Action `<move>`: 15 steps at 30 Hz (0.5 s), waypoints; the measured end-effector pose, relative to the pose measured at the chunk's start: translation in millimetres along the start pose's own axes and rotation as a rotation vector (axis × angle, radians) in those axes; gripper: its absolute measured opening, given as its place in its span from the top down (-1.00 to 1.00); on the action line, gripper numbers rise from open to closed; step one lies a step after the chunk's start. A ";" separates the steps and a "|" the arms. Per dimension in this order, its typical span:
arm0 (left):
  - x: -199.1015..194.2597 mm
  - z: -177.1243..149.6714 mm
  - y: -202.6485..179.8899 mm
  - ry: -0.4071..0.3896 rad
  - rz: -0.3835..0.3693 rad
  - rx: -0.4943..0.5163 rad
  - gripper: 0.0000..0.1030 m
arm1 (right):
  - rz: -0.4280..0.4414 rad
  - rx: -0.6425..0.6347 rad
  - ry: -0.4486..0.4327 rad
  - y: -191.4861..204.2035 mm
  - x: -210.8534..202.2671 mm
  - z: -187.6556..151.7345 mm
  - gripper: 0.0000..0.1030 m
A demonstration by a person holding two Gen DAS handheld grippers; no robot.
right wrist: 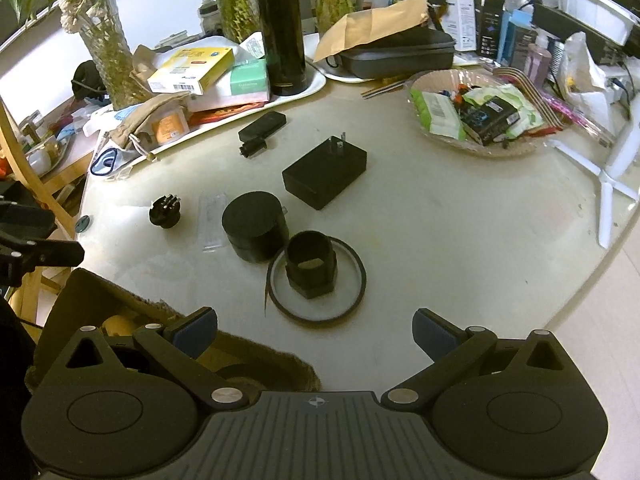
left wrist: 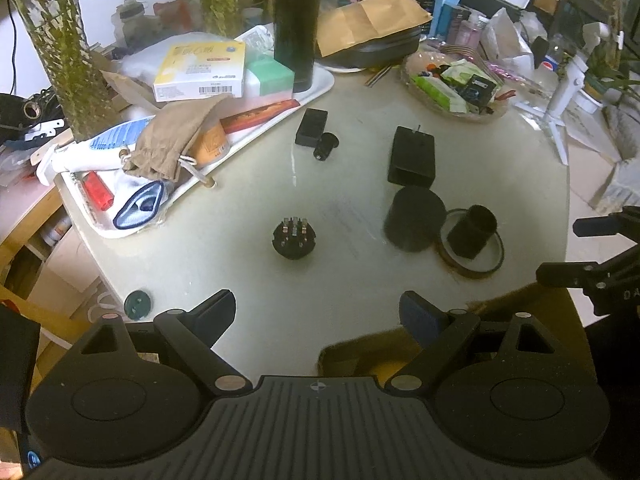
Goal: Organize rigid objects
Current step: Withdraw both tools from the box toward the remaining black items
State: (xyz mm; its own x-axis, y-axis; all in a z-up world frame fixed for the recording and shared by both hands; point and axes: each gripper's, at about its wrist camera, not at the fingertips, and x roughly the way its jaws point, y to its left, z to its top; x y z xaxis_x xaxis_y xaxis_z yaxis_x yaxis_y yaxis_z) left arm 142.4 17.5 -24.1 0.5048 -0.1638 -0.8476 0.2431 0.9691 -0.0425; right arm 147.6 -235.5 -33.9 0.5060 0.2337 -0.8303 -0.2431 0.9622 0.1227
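**Black parts sitting on the round table, both grippers spread wide**

The round pale table (right wrist: 440, 240) is holding everything. The black box-shaped plug with metal prongs (right wrist: 325, 178) is lying near the middle. Just in front of it, the short black round tub (right wrist: 254, 232) is standing. The thin dark tape ring (right wrist: 316, 280) is lying flat around the black hollow tube (right wrist: 311, 266). The small black knob with metal pins (left wrist: 294, 238) is sitting well apart. The left gripper (left wrist: 318, 314) and right gripper (right wrist: 315, 334) are hanging spread wide, pinching nothing.
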 end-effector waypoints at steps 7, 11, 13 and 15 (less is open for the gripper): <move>15.1 7.3 4.6 0.013 -0.003 0.011 -0.75 | 0.021 -0.020 0.005 -0.7 15.5 8.5 -1.00; 25.6 11.0 6.5 0.025 -0.002 0.030 -0.75 | 0.032 -0.032 0.010 -1.4 24.3 11.2 -1.00; 30.6 13.4 7.6 0.031 0.001 0.037 -0.75 | 0.037 -0.038 0.012 -1.9 28.3 12.8 -1.00; 35.9 16.4 9.0 0.034 -0.002 0.042 -0.75 | 0.040 -0.043 0.013 -2.4 32.1 14.7 -1.00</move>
State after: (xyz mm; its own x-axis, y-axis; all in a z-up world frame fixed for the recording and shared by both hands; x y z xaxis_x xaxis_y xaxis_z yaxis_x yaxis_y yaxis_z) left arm 176.3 17.3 -46.2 0.4755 -0.1589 -0.8652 0.2793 0.9599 -0.0228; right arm 176.6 -228.2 -52.9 0.4846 0.2697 -0.8321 -0.2986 0.9451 0.1324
